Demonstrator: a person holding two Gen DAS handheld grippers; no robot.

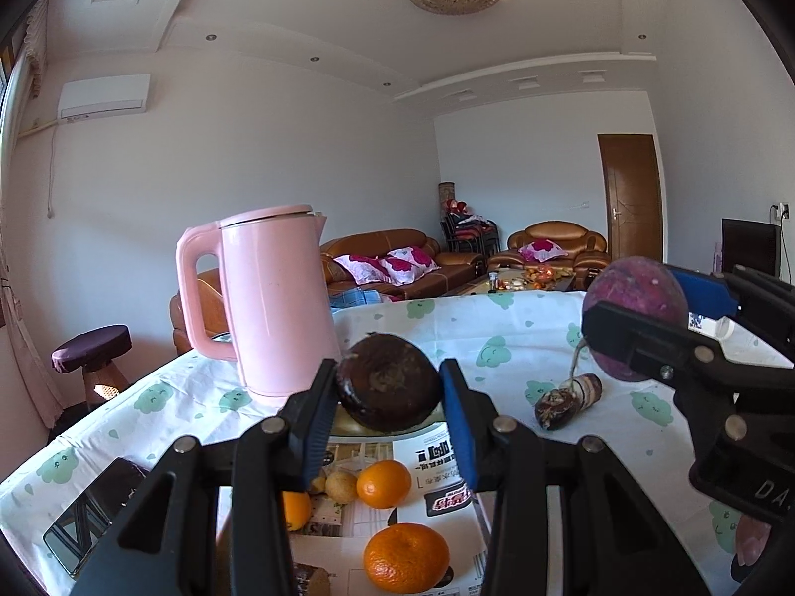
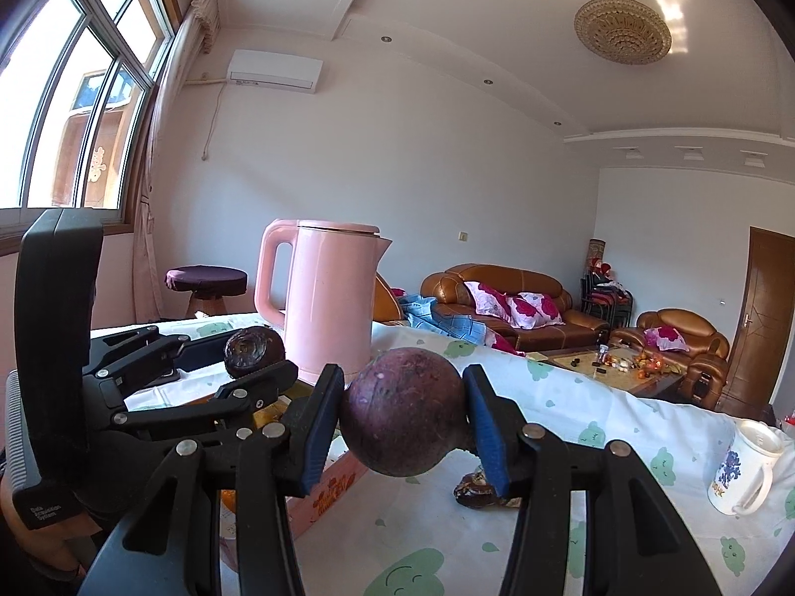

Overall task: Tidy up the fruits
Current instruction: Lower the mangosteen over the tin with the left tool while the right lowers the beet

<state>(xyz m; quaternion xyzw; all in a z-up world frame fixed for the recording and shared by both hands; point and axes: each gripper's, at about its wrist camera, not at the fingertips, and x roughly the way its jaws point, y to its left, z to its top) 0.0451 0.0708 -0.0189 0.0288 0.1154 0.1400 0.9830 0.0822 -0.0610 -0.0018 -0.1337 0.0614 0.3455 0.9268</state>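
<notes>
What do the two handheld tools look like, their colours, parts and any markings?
Both match: the left tool and right tool are matte black plastic linkages joined by round silver rivets, each ending in two flat fingers faced with blue ribbed pads. Seen from the right wrist, the left tool carries a tall black block with small white lettering, too small to read. White letters "DA" mark the right tool's body.

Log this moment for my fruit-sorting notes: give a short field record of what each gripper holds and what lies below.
left gripper: shut on dark brown fruit
right gripper: shut on purple fruit
below left gripper: oranges on printed box
on tablecloth: pink kettle, dark shrivelled piece
far right: white mug
</notes>
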